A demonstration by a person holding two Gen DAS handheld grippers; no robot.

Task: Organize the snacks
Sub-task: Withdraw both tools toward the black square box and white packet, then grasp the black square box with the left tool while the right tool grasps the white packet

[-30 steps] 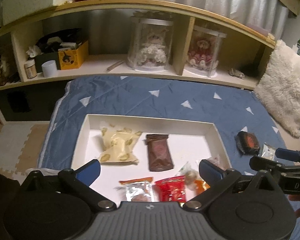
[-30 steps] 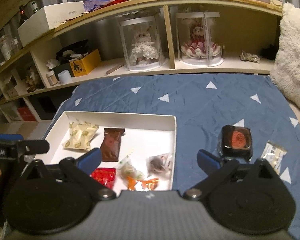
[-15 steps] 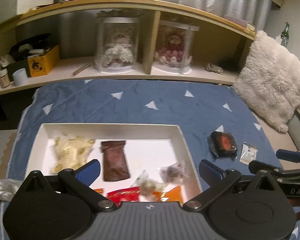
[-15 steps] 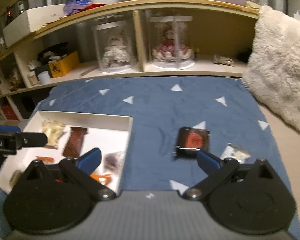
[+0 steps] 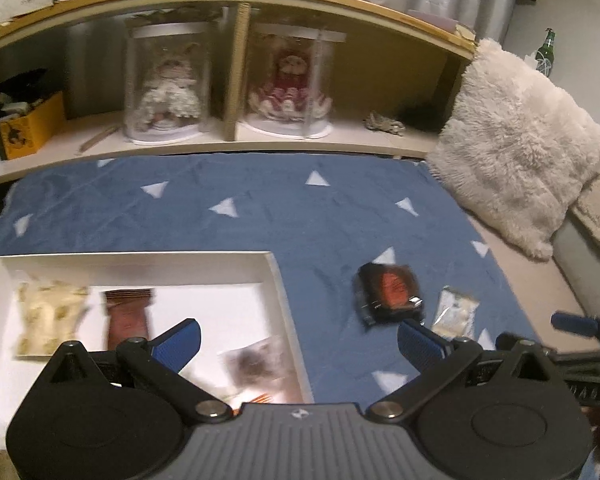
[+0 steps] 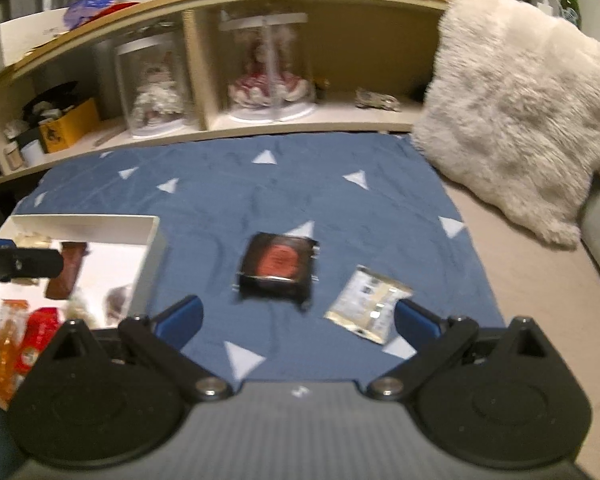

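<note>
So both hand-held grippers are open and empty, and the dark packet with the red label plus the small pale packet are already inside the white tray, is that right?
Not quite. The dark packet and the small pale packet lie on the blue blanket, outside the white tray, as the right wrist view shows. The left hand-held gripper and right hand-held gripper are indeed open and empty.

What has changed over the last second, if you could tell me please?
Both grippers swung rightward, away from the white tray toward the dark packet and pale sachet on the blue blanket. Left gripper and right gripper keep their jaws open and empty. The snacks have not moved.
</note>
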